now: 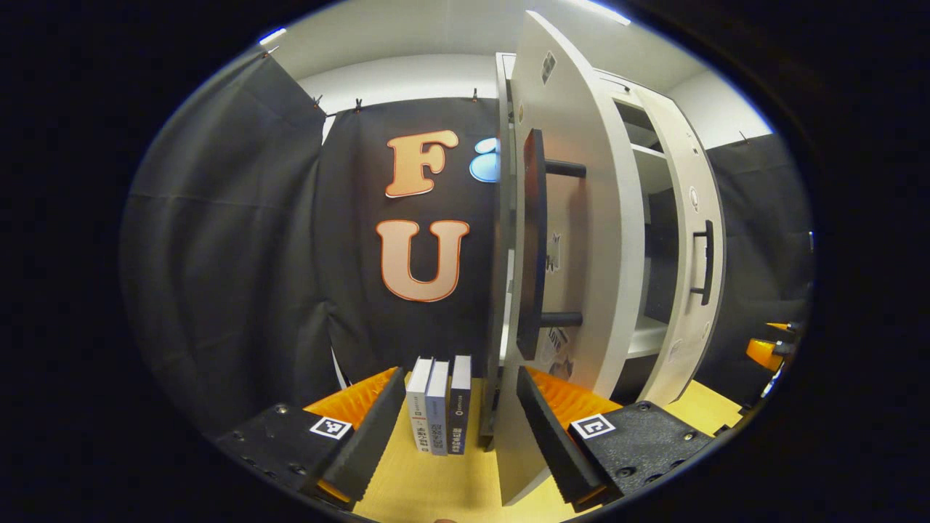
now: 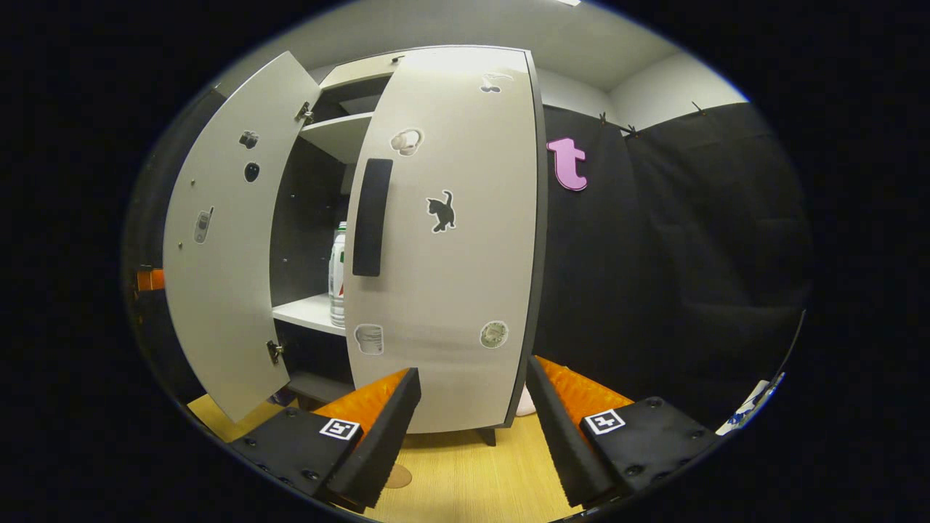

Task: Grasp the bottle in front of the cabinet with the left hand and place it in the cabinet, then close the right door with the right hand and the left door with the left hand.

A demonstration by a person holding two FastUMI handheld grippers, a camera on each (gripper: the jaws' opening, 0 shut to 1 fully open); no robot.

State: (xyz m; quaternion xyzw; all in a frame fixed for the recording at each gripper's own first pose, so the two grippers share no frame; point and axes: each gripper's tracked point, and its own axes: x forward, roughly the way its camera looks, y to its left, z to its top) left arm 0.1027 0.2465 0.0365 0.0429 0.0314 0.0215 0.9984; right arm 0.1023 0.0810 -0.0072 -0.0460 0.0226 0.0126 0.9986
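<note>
A clear bottle (image 2: 338, 272) with a white label stands upright on the cabinet's white middle shelf (image 2: 309, 312), half hidden behind the right door (image 2: 465, 290). That door, with a cat sticker and a black handle (image 2: 370, 218), stands a little ajar. The left door (image 1: 581, 218) swings wide open; I see it nearly edge-on, its black handle (image 1: 532, 240) just ahead of my left gripper (image 1: 461, 428). That gripper is open, with the door's lower edge between its fingers and untouched. My right gripper (image 2: 472, 428) is open and holds nothing, low in front of the right door.
Three books (image 1: 439, 414) stand upright on the wooden tabletop (image 1: 429, 487) left of the cabinet. Black cloth walls surround the booth. The right gripper's orange part (image 1: 770, 349) shows beyond the right door (image 1: 690, 218); the left gripper's orange part (image 2: 149, 280) peeks past the left door (image 2: 218, 276).
</note>
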